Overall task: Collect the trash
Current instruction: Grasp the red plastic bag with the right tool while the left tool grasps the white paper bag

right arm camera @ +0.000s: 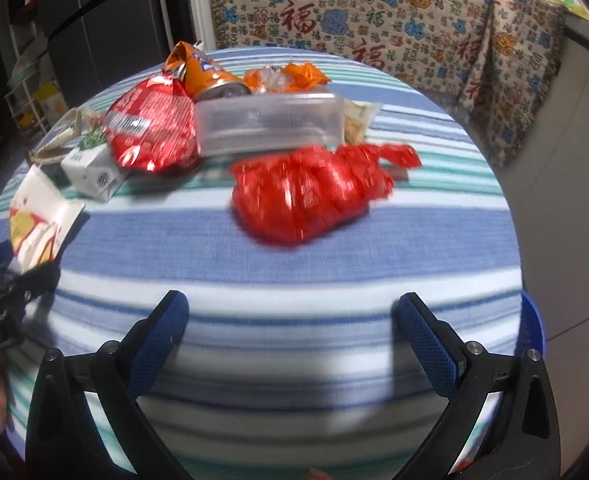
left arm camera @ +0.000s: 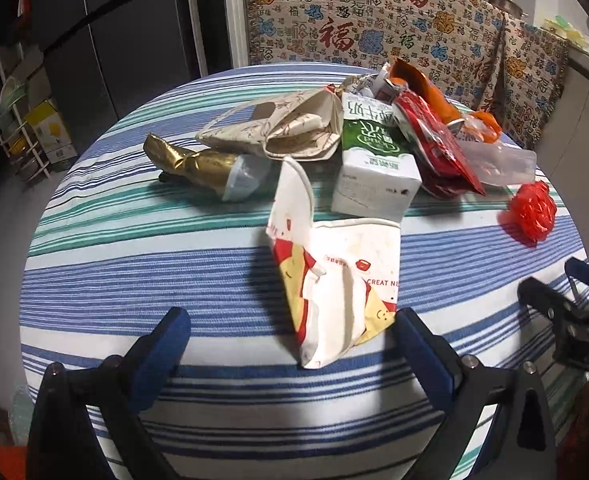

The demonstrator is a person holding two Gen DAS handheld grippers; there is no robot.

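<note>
Trash lies on a round table with a blue, white and teal striped cloth (left arm camera: 134,272). In the left wrist view, my left gripper (left arm camera: 292,332) is open, with a crushed white, red and yellow paper cup (left arm camera: 334,280) just ahead between its fingers. Behind it lie a green and white milk carton (left arm camera: 370,160), a gold foil wrapper (left arm camera: 198,164), a beige paper bag (left arm camera: 278,128) and a red snack bag (left arm camera: 434,140). In the right wrist view, my right gripper (right arm camera: 292,316) is open and empty, with a crumpled red plastic bag (right arm camera: 314,192) ahead of it.
A clear plastic box (right arm camera: 270,120), an orange snack bag (right arm camera: 202,72) and an orange wrapper (right arm camera: 286,76) lie at the back. A patterned cloth (left arm camera: 374,20) hangs behind the table. A dark fridge (left arm camera: 114,32) stands at the left. A blue bin rim (right arm camera: 532,320) shows at the table's right edge.
</note>
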